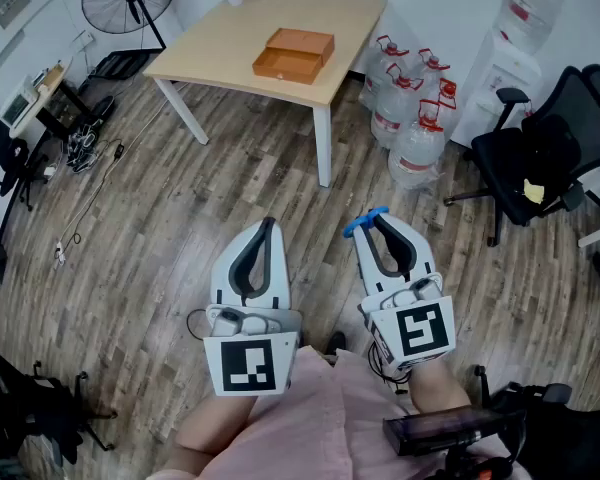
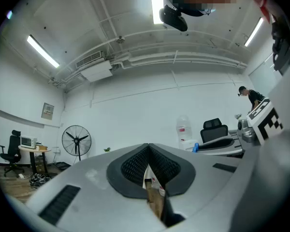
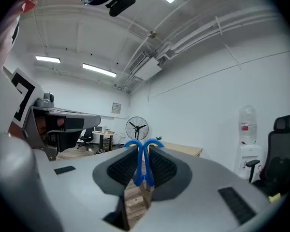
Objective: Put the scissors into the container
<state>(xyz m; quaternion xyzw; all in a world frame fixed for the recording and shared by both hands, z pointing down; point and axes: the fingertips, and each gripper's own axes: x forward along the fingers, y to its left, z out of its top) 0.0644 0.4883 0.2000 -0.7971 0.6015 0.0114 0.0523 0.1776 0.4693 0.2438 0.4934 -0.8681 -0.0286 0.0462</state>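
Short of the table (image 1: 230, 38), right gripper (image 1: 376, 217) pinches scissors (image 3: 144, 164), blades hidden; left gripper (image 1: 270, 224) jaws together; container (image 1: 293, 55) only in head view.

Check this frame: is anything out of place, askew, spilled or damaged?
Nothing stands out. The right gripper is shut on the scissors, whose blue handles poke past its tips. The left gripper is shut and empty. The orange container sits intact on the table ahead. No spill shows.

Blue-handled scissors (image 3: 140, 163) clamped in right hand-held gripper (image 3: 144, 150); orange container (image 1: 294, 54) on table (image 1: 220, 38).
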